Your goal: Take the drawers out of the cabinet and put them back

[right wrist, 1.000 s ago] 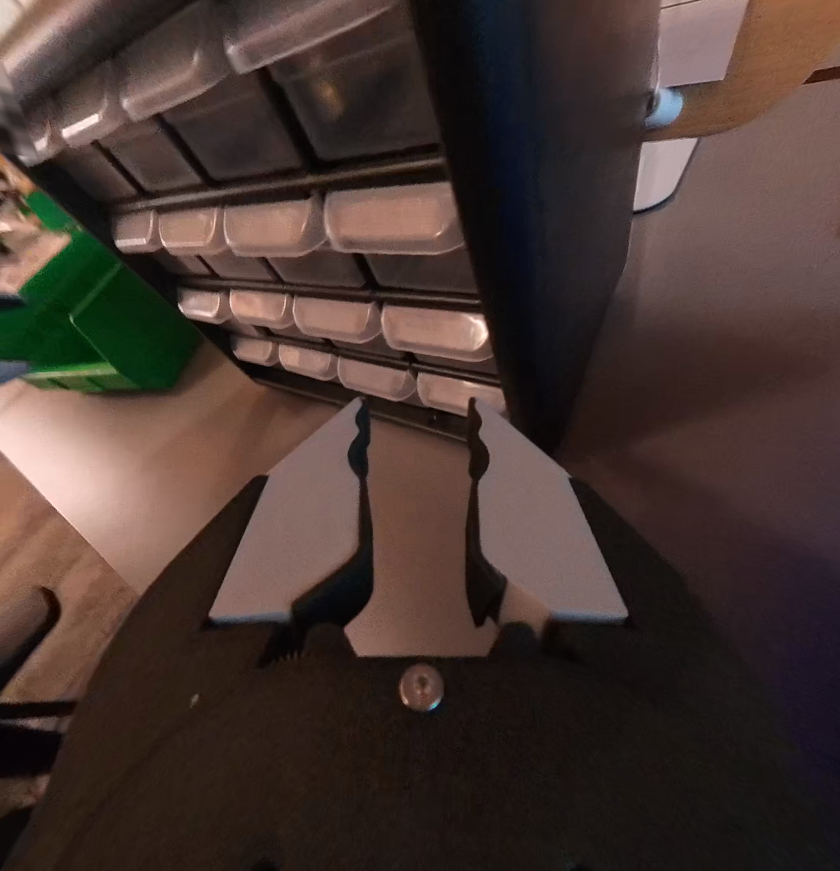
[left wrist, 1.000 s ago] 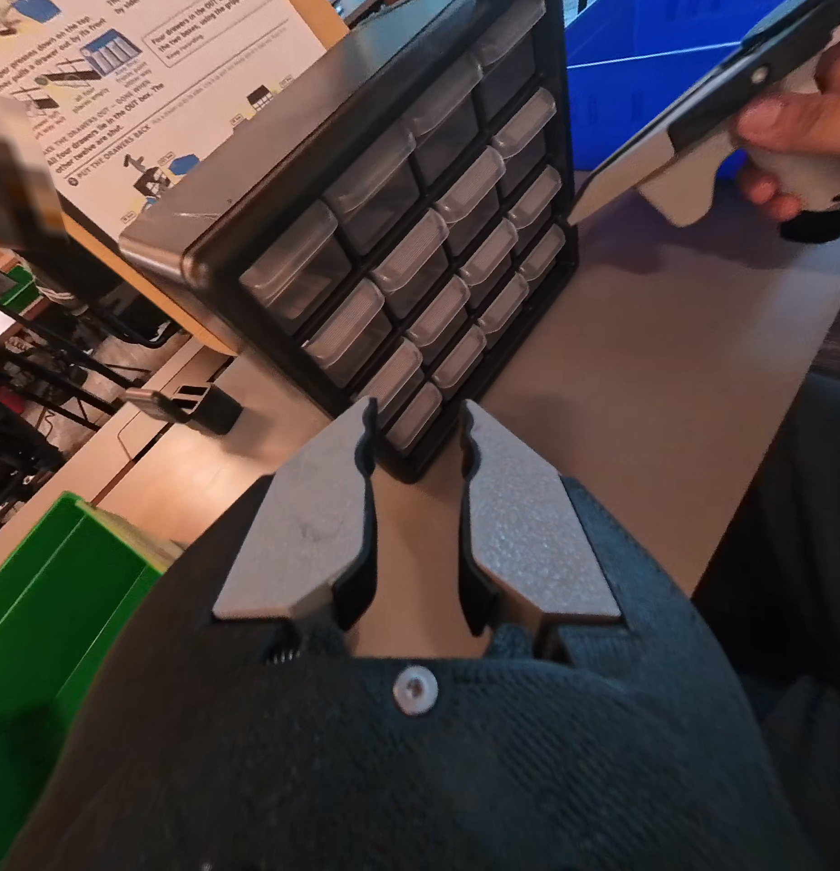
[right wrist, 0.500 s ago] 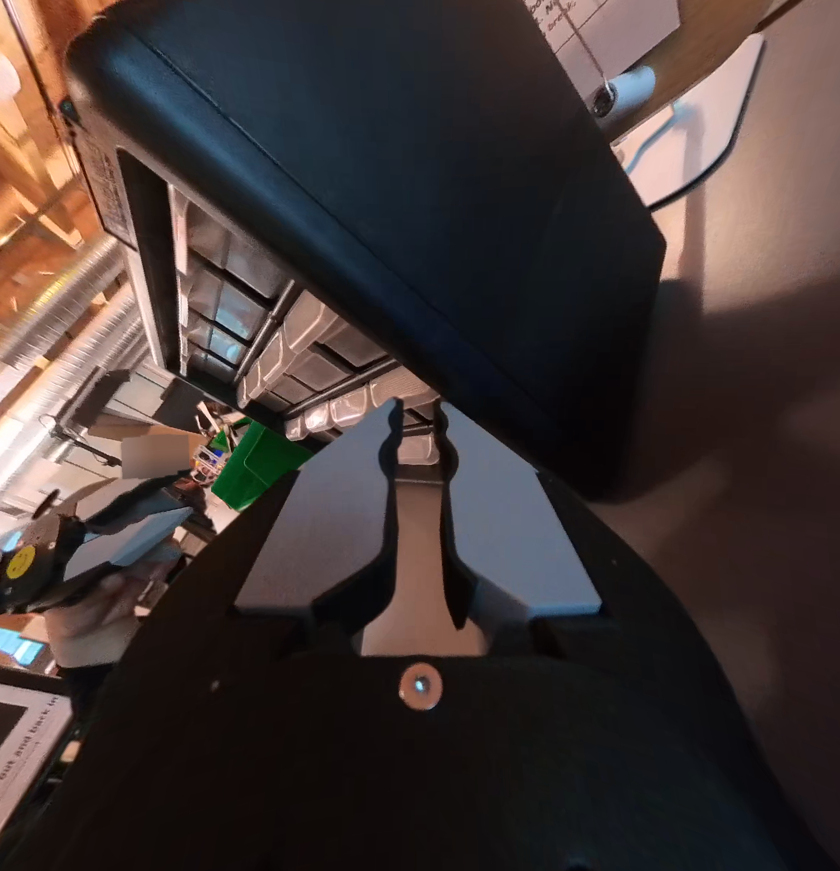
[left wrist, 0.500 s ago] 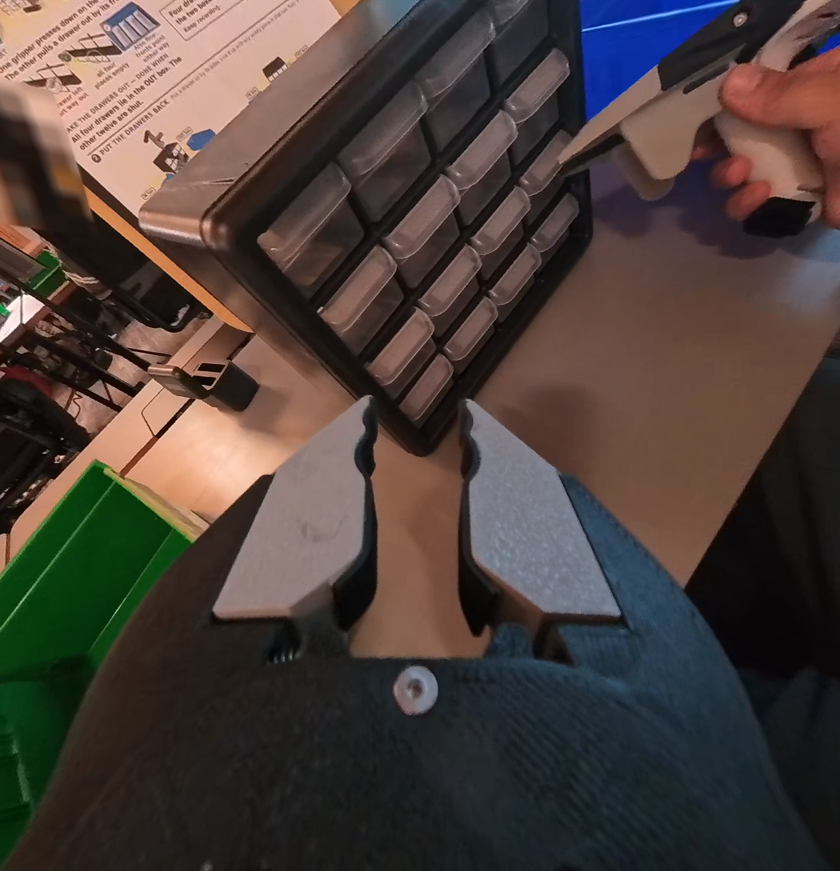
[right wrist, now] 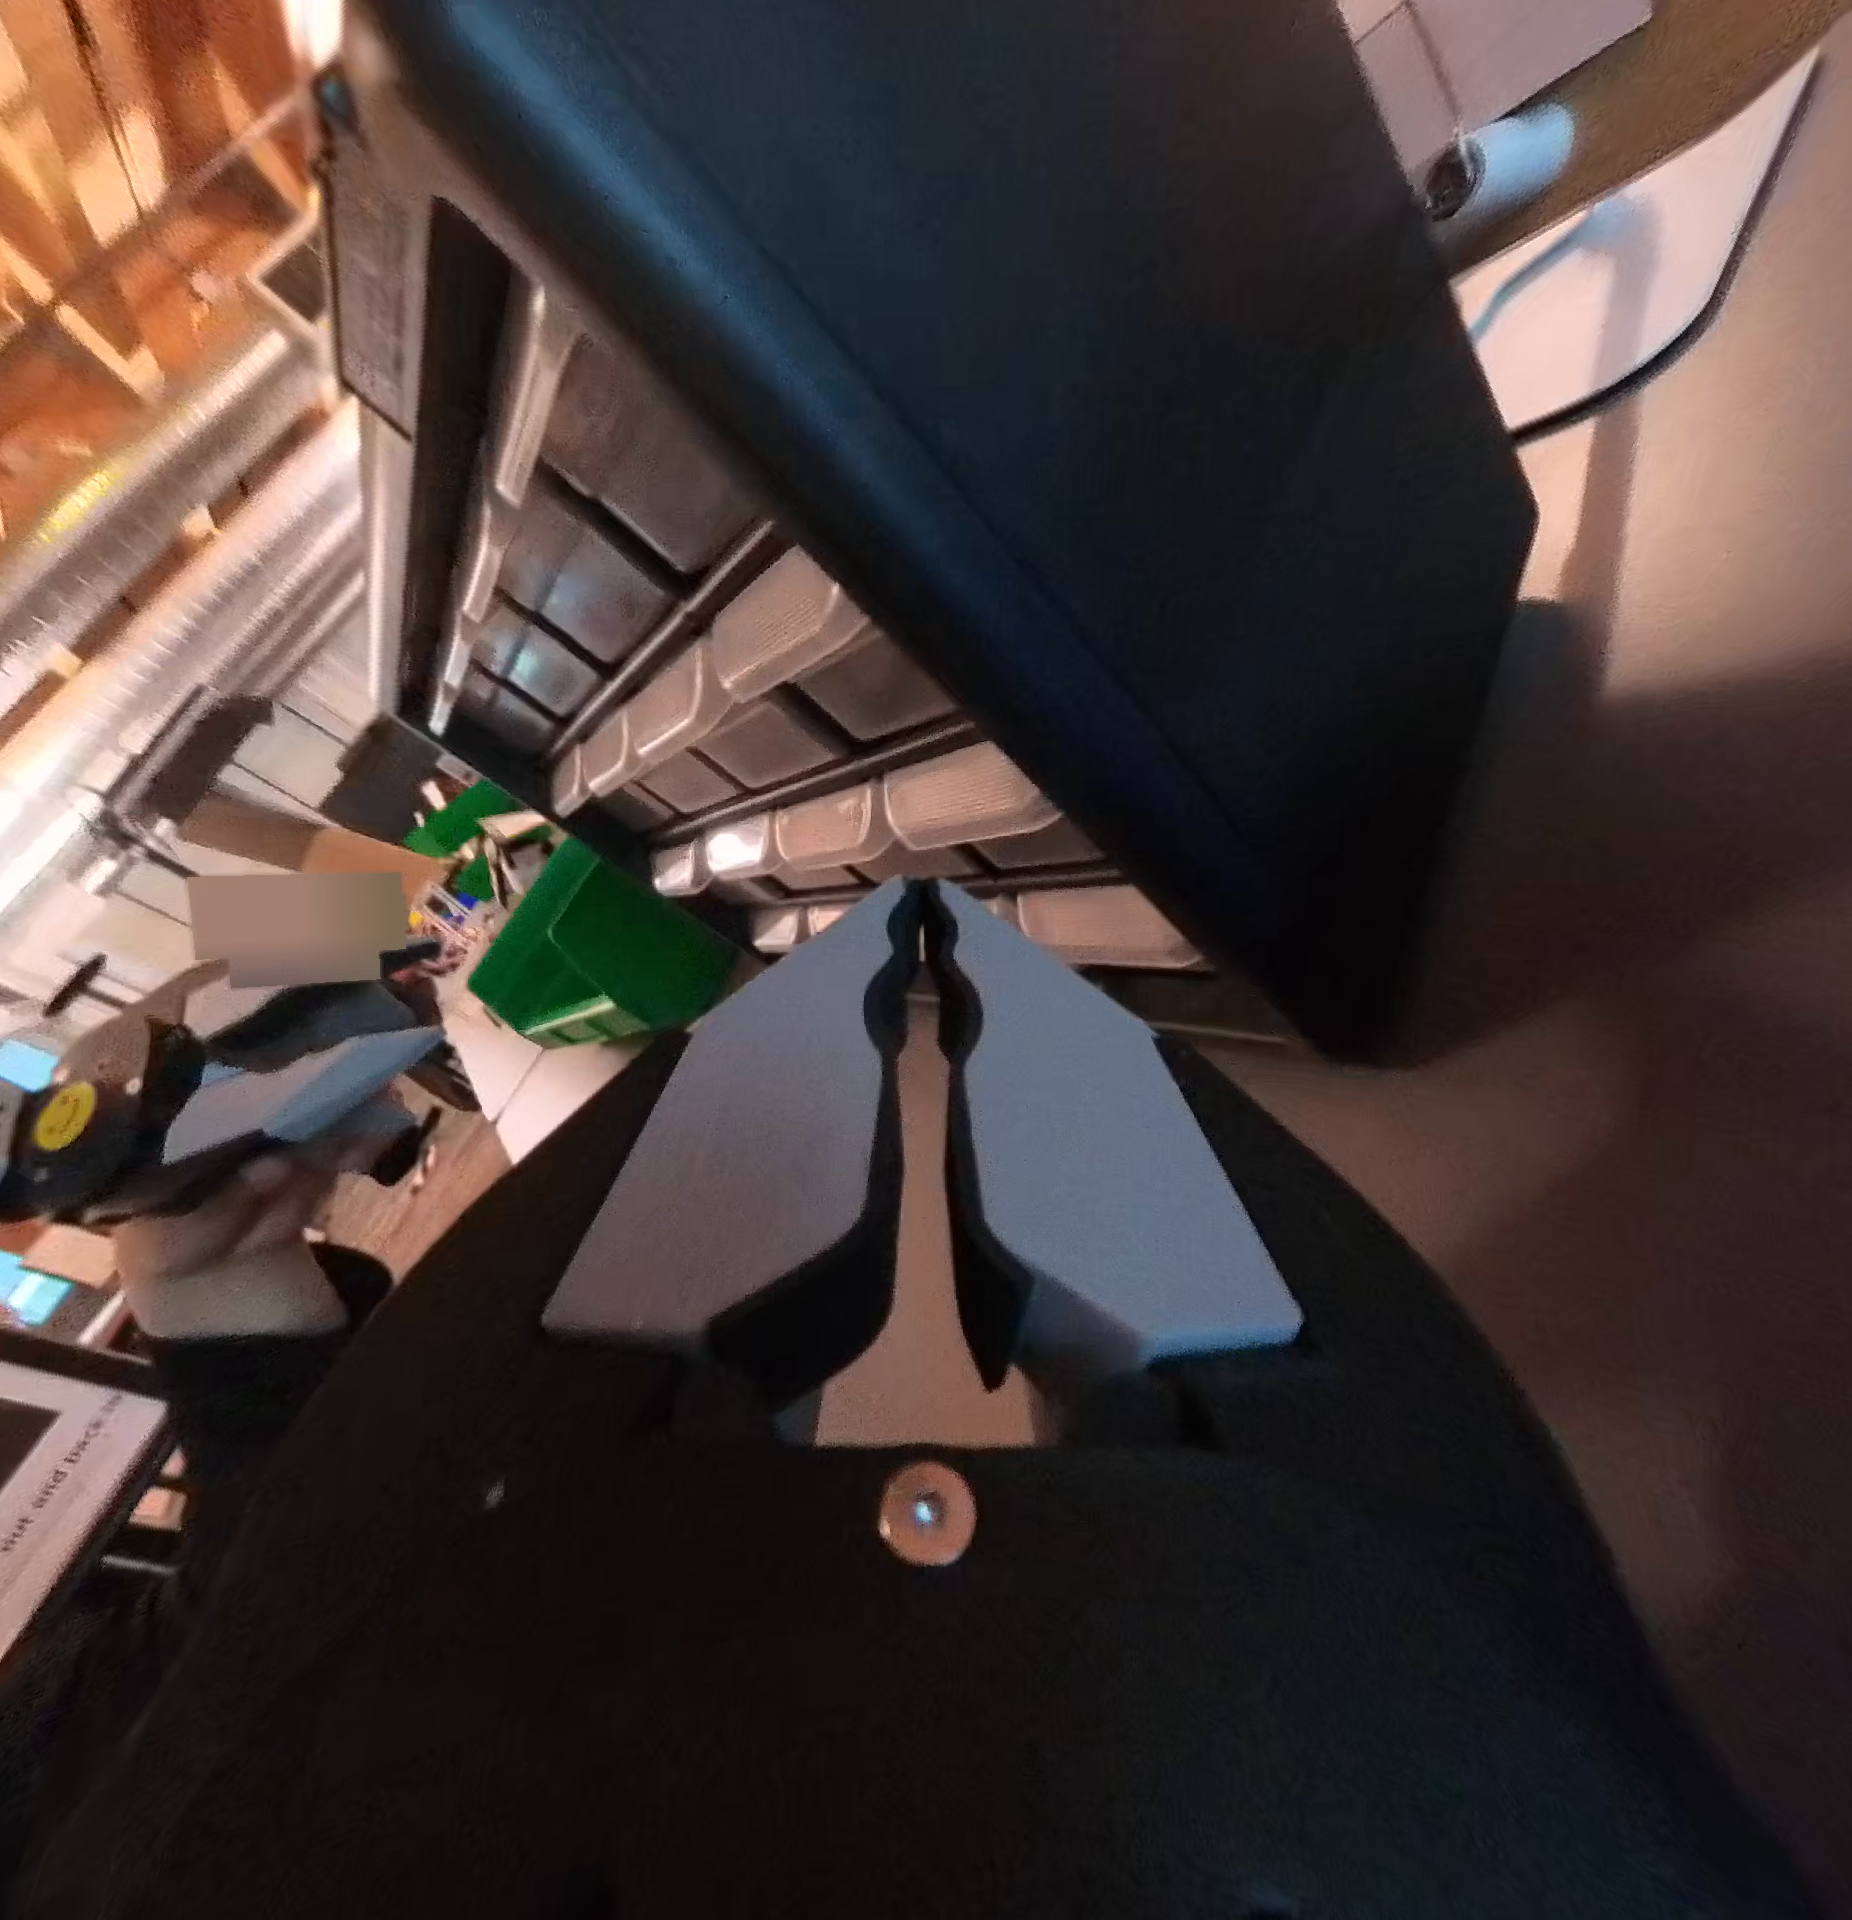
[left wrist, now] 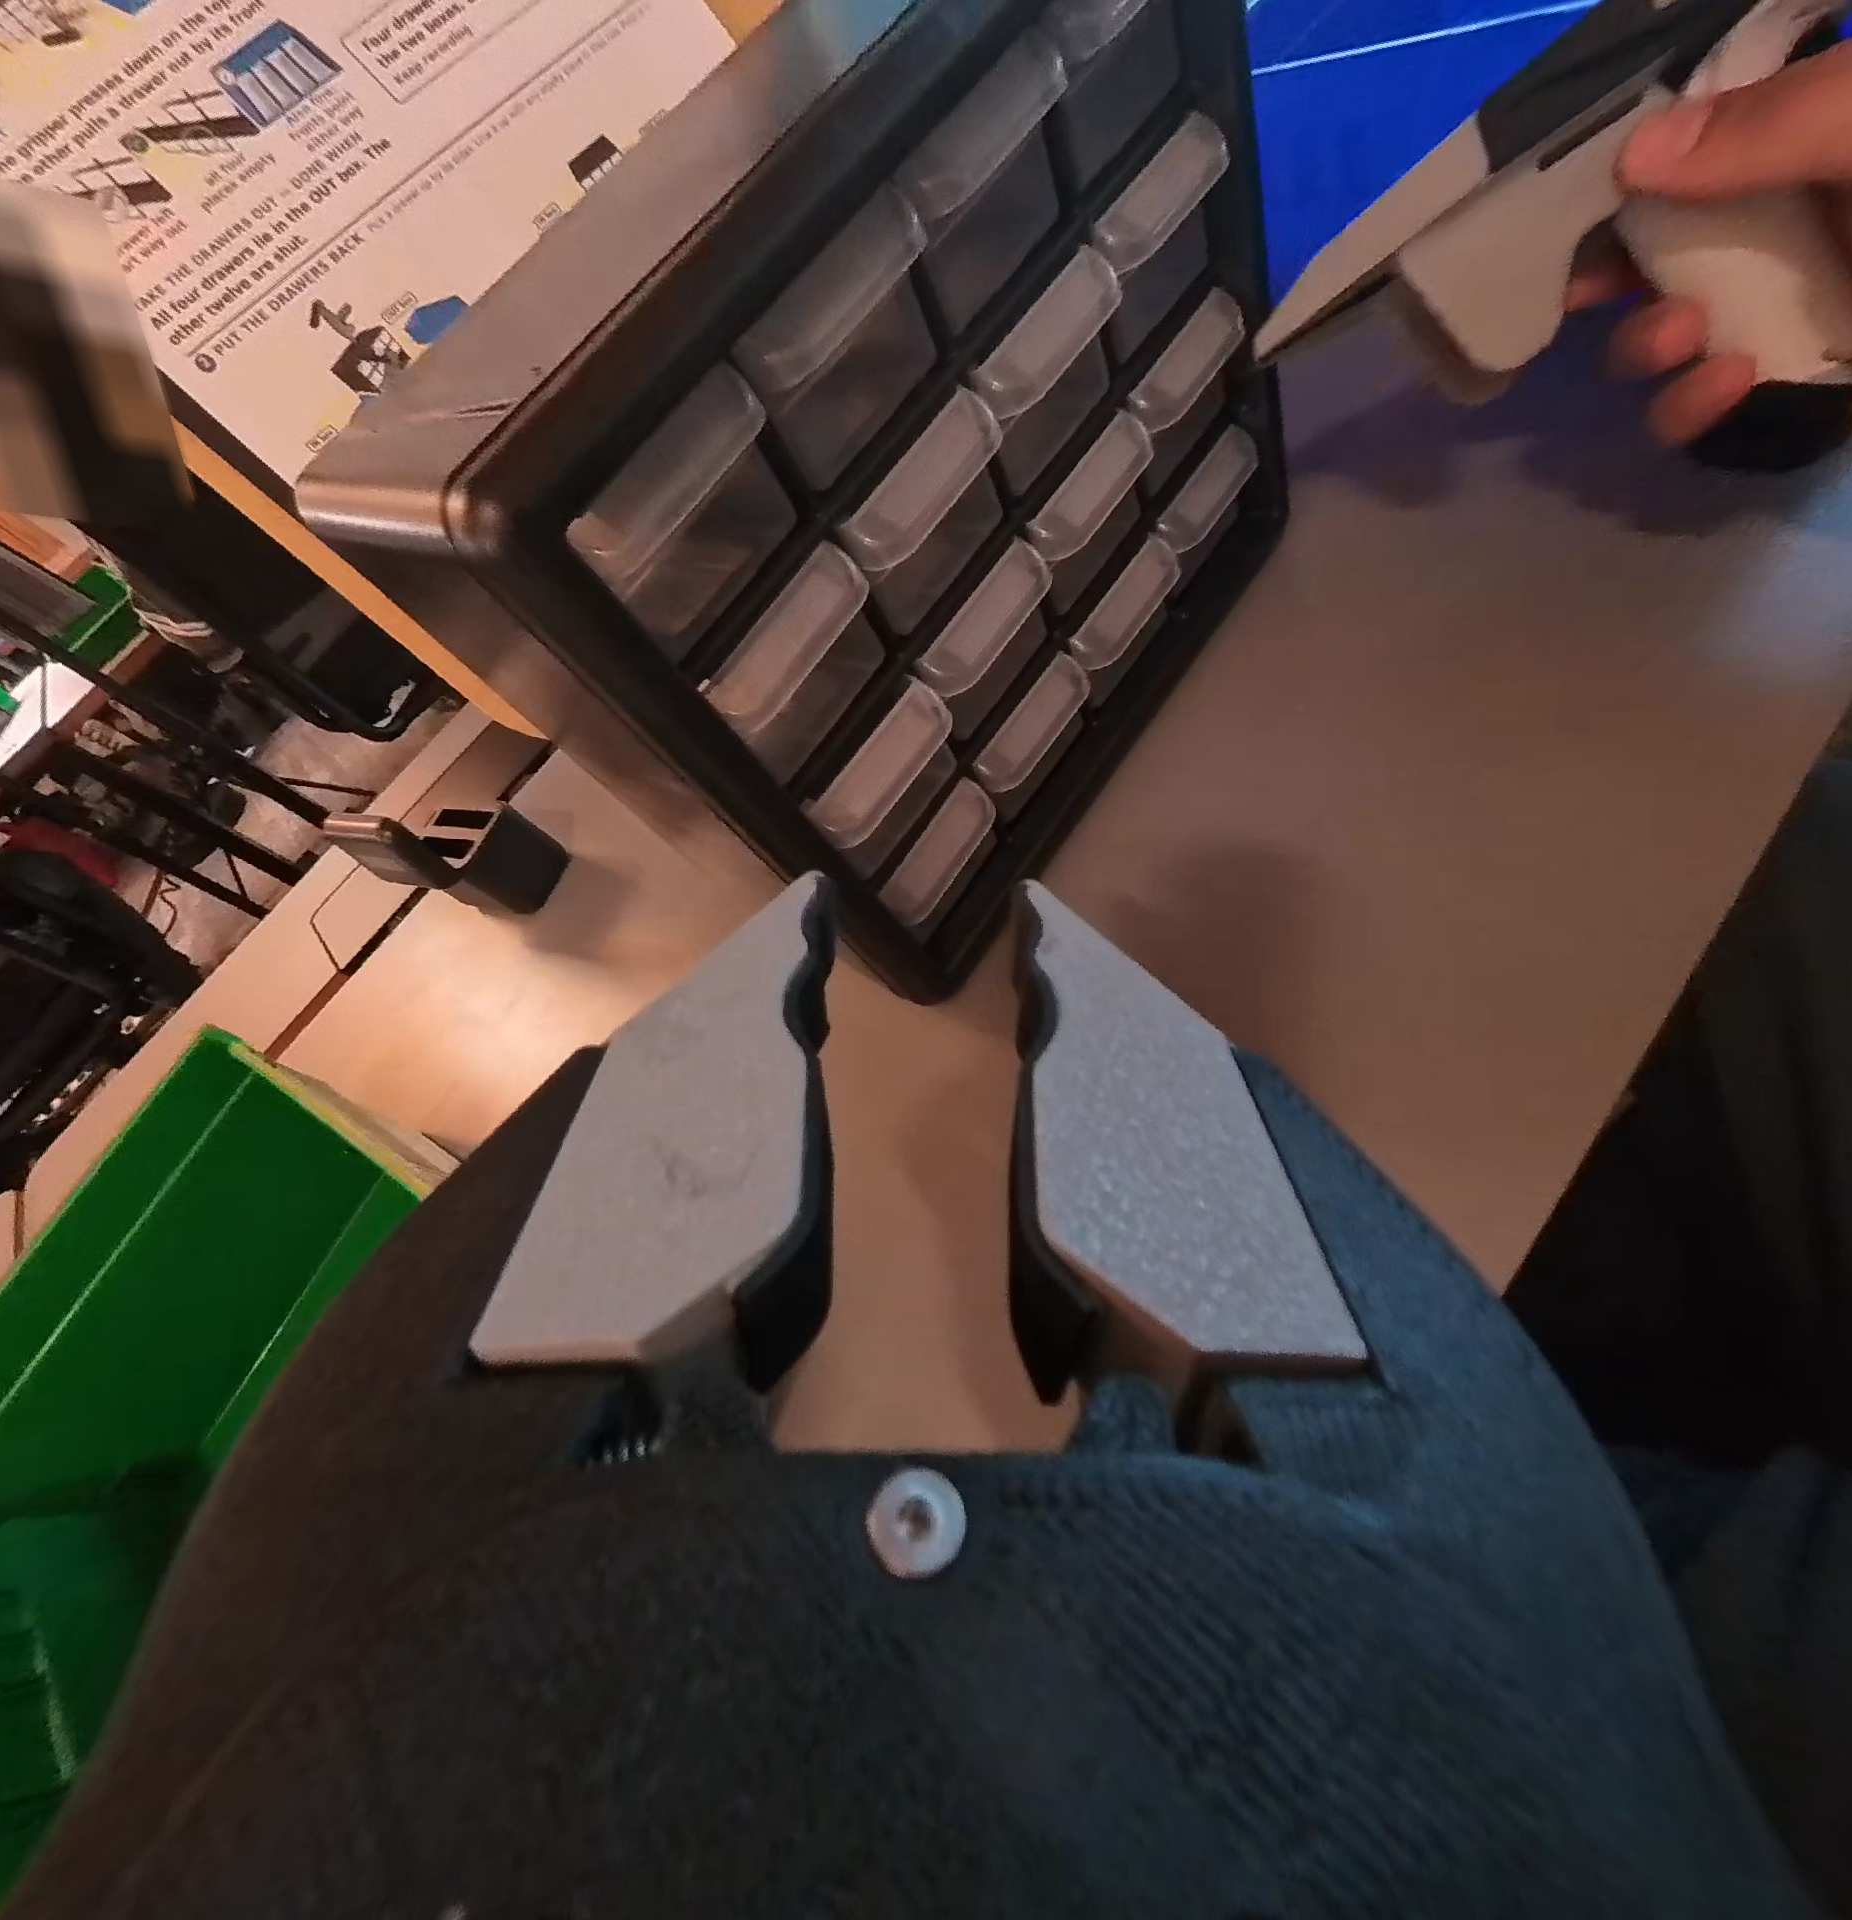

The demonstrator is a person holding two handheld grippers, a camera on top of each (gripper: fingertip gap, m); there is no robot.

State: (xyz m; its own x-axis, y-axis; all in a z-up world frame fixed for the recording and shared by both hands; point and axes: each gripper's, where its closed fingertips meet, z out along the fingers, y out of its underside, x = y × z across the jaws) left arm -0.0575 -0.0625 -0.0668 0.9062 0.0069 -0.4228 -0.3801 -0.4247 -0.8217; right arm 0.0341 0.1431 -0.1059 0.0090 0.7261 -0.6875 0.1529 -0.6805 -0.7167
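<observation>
The black cabinet stands on the table with several clear drawers, all pushed in. My left gripper is open and empty, just in front of the cabinet's near bottom corner. My right gripper is shut, with nothing visible between its fingers. It sits at the cabinet's right side, its tips close to the lower right drawers. The left wrist view shows it in a hand at the top right, with its tip at the cabinet's right edge. The left gripper also shows far left in the right wrist view.
A green bin stands left of the cabinet and also shows in the right wrist view. A blue bin is behind on the right. An instruction sheet lies behind the cabinet. The table's front edge runs at the right.
My right gripper has shut and swung round to the cabinet's right side. My left gripper has drawn back a little from the cabinet and stays open.
</observation>
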